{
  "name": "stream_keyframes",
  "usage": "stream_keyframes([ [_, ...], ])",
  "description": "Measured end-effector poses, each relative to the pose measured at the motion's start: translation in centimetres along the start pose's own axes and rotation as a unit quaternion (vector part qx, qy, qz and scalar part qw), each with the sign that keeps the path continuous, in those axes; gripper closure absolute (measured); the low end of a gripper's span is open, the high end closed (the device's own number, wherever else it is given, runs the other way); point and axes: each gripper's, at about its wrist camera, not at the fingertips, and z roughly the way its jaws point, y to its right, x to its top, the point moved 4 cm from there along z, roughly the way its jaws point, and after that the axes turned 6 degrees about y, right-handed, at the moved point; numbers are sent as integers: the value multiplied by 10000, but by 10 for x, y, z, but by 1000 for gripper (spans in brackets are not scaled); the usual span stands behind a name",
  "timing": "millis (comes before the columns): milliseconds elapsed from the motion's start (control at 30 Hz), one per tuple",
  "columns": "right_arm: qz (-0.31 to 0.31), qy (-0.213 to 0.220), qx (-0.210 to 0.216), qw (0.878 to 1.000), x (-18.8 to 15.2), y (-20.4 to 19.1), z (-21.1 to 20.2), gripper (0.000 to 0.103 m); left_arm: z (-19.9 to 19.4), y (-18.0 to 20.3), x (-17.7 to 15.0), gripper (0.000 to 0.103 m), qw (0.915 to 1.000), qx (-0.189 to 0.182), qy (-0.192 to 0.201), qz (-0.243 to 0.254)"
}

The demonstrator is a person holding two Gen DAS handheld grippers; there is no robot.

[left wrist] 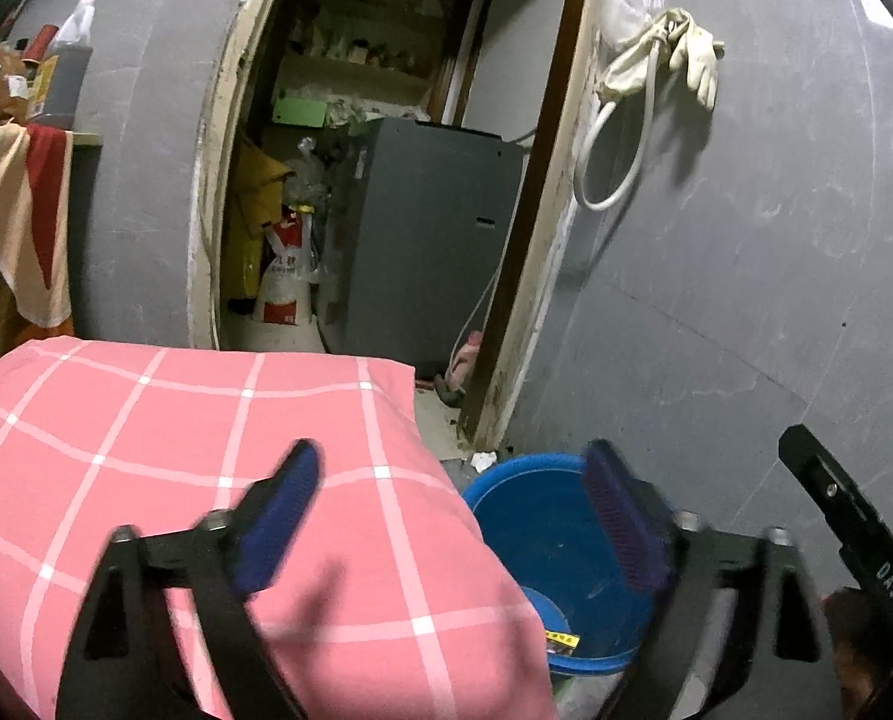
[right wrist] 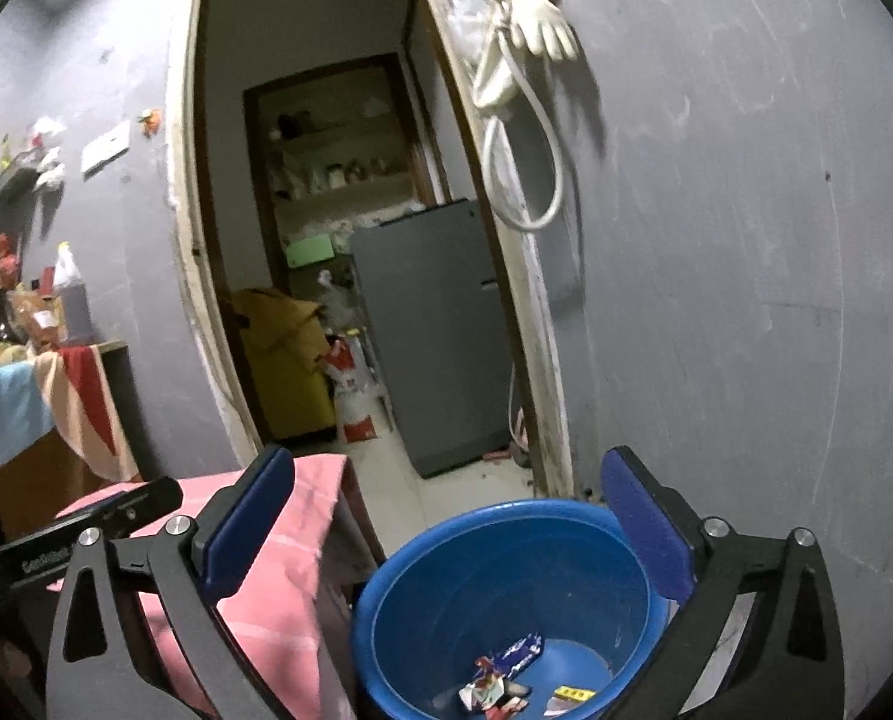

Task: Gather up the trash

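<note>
By a grey wall, a blue bucket (right wrist: pixel 509 594) holds crumpled wrappers (right wrist: pixel 500 681); both grippers' fingers spread wide, empty.

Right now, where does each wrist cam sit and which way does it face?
Left wrist: on the open left gripper, above a pink checked cloth, facing the doorway; the right gripper's edge shows at right.
Right wrist: on the open right gripper, over the round blue plastic bucket holding wrappers; the left gripper's edge shows at left.
Shared: bucket, cloth, grey fridge, white gloves.
</note>
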Motion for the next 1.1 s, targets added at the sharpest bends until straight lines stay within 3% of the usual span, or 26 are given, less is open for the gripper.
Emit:
stream_keyframes([
  [167,-200,198,93,9996,0,-11,-15,0,-22,-3,3,4,9996,-11,267,-74],
  [533,-312,525,174,9980,-2,-23,-47,0,-63,-2,-7,3,9971,107,649,373],
  [1100,-327,747,302,9962,-17,-39,-104,0,-121,-6,-40,3,9959,161,743,496],
])
